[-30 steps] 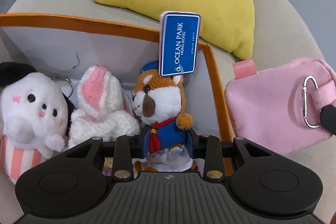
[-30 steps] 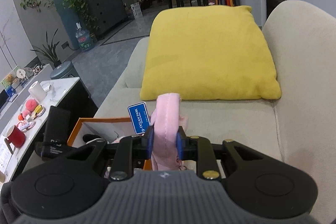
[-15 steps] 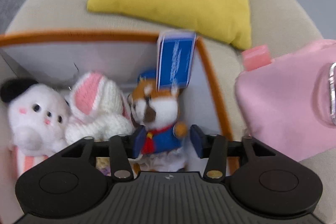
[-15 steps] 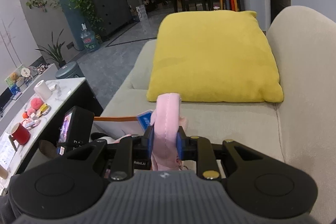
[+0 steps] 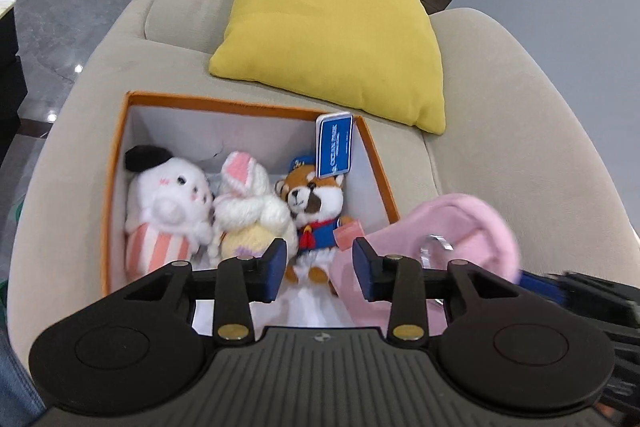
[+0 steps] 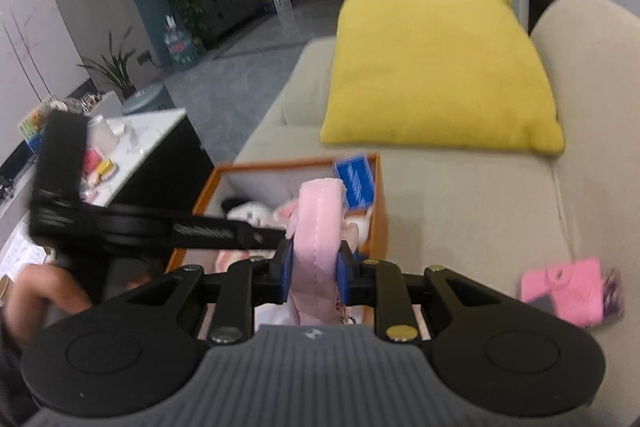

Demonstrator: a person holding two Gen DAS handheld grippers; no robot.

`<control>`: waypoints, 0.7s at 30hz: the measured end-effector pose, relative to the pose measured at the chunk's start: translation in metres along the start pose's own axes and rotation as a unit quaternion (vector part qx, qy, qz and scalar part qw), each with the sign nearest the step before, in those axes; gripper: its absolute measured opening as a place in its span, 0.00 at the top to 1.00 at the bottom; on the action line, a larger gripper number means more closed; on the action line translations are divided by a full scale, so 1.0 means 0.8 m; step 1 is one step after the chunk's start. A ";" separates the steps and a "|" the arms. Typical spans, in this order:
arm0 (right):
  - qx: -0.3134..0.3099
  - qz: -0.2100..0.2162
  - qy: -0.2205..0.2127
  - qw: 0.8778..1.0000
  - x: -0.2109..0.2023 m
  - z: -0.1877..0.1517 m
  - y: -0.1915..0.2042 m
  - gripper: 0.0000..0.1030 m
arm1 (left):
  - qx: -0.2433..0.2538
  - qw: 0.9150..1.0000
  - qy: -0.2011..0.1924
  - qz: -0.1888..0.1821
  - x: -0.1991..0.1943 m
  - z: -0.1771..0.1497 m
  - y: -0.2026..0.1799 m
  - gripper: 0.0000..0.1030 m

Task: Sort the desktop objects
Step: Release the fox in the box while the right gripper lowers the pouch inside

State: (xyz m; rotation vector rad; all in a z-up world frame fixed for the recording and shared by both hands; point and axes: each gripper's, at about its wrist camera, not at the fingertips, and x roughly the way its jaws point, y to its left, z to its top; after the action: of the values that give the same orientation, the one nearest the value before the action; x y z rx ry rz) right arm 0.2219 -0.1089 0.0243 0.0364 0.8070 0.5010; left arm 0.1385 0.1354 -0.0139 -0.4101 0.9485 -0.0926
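We've got the right gripper (image 6: 314, 269) clamped on the pink pouch (image 6: 318, 239) over the orange box (image 5: 116, 163); left gripper (image 5: 320, 263) just narrowed, empty, above the fox toy (image 5: 316, 205).

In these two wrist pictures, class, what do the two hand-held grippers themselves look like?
Both grippers match. The left gripper has a black body with two round discs, a ribbed grey centre plate bearing a small emblem, brass-coloured screws on black link arms, and blue pads on the jaws. The right gripper shows the same build. Seen from the right wrist, the left gripper's side carries white lettering, too blurred to read.
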 end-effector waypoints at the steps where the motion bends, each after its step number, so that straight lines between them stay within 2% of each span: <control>1: 0.000 -0.012 0.004 1.000 0.005 -0.005 0.004 0.77 | 0.001 1.000 0.003 0.000 0.000 -0.002 0.001 0.61; 7: 0.004 -0.068 0.028 0.997 0.032 -0.027 0.017 0.77 | -0.003 1.000 0.029 -0.011 0.015 -0.024 0.008 0.67; 16: -0.029 -0.140 0.011 0.990 0.070 -0.048 0.040 0.77 | -0.029 0.999 0.039 -0.022 0.028 -0.030 0.032 0.69; 21: -0.026 -0.142 0.033 0.989 0.086 -0.061 0.036 0.76 | -0.028 0.998 0.042 -0.023 0.030 -0.030 0.037 0.69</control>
State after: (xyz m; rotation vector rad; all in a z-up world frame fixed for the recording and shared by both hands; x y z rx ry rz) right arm 0.2162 -0.0608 -0.0505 -0.1427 0.8477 0.2550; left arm 0.1301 0.1494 -0.0562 -0.4828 1.0265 -0.1270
